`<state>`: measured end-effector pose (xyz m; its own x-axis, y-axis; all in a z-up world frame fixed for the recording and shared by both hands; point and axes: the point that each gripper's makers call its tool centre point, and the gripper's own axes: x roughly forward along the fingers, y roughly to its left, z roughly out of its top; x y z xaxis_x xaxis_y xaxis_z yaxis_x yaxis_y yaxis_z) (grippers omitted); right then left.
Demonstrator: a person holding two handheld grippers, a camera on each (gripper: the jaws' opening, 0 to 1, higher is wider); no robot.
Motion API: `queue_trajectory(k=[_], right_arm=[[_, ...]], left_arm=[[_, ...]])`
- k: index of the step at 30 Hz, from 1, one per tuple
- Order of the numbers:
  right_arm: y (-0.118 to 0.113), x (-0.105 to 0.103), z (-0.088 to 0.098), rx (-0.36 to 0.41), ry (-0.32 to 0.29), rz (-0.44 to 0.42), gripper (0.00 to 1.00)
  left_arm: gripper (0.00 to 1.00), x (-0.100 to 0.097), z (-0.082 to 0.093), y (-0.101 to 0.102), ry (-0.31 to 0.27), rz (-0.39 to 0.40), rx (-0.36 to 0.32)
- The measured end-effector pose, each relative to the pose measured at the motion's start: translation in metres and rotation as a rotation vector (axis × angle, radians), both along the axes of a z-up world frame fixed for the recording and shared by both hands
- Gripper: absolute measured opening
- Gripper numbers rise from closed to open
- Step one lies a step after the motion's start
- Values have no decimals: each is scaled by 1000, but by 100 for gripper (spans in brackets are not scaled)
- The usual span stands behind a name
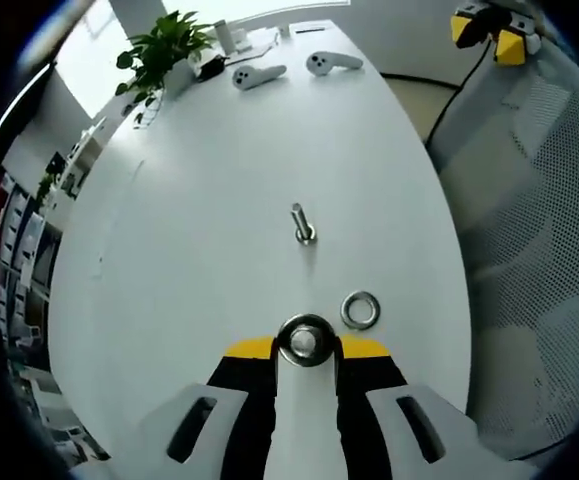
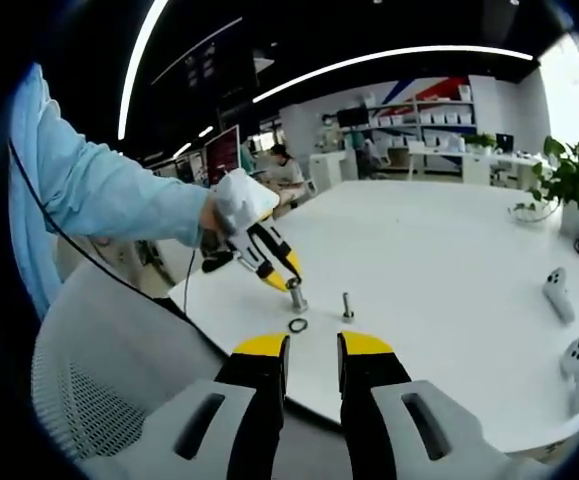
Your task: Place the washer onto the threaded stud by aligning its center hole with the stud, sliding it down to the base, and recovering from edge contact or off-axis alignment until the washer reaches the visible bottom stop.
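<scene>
A steel stud stands on the white table, seen almost end-on between my left gripper's yellow tips, which press on both its sides. In the right gripper view this left gripper, held by a gloved hand, reaches down onto the same stud. A loose washer lies flat on the table beside the stud; it is the washer just in front of it. A second upright stud stands farther off, the stud. My right gripper hovers open by the table's near edge, holding nothing.
Two white controllers and a potted plant sit at the table's far end. A grey mesh chair stands beside the table. A light blue sleeve reaches in from the left. Desks and shelves fill the room behind.
</scene>
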<state>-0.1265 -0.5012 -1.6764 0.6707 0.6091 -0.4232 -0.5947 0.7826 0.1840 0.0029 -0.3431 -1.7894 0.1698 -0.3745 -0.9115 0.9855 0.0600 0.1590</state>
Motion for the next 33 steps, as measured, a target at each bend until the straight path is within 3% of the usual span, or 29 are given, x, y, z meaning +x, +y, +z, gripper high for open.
queue_trajectory(k=[28, 33], right_arm=[[2, -2, 0, 8, 2, 19, 21], [3, -2, 0, 9, 3, 25, 21]], left_arm=[[19, -6, -39, 1, 71, -3, 96], [20, -6, -43, 0, 103, 27, 77]])
